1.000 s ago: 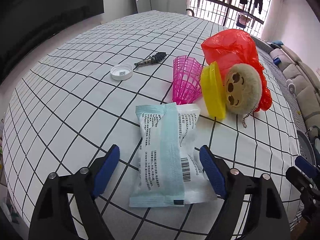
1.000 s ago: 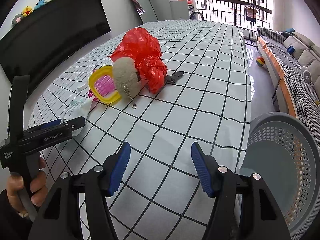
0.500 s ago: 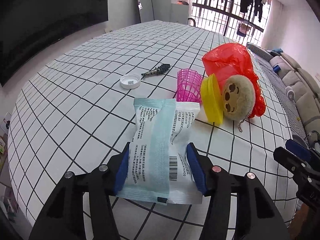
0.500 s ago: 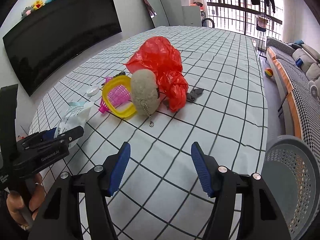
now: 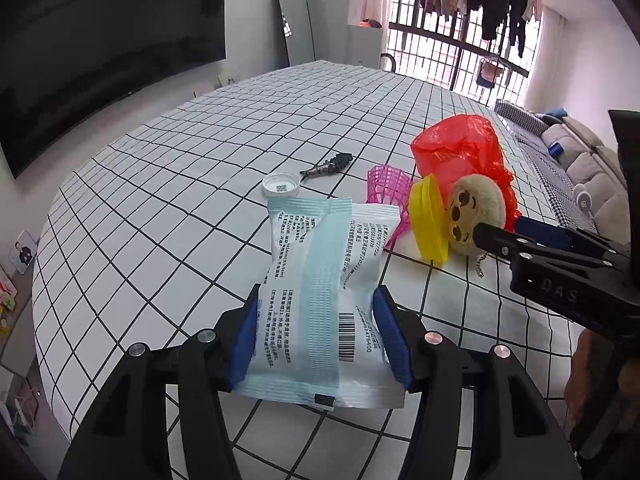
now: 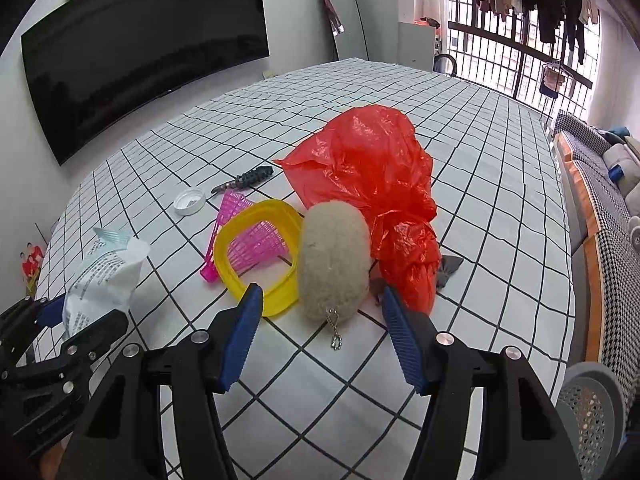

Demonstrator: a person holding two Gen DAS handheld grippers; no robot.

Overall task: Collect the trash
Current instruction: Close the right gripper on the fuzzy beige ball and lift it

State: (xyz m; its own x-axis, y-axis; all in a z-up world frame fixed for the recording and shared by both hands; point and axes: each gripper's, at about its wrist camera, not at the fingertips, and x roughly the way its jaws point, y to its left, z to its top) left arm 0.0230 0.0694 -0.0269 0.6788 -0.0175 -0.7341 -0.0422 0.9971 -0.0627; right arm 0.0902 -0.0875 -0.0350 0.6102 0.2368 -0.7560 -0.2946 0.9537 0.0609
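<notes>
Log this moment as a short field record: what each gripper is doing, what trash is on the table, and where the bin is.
left gripper: shut on the wrapper, both pads pressing its sides
right gripper: open, empty, aimed at the plush toy
beside the toy: yellow ring around a pink mesh basket; red plastic bag behind
farther back: white cap, dark fish-shaped item
table: white cloth with black grid
bin: grey perforated basket, off the table's right edge

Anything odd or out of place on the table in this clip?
Yes: a plush toy with a keychain leans among the rubbish, against the yellow ring and red plastic bag. It looks like a keepsake, not trash. Nothing appears spilled.
</notes>
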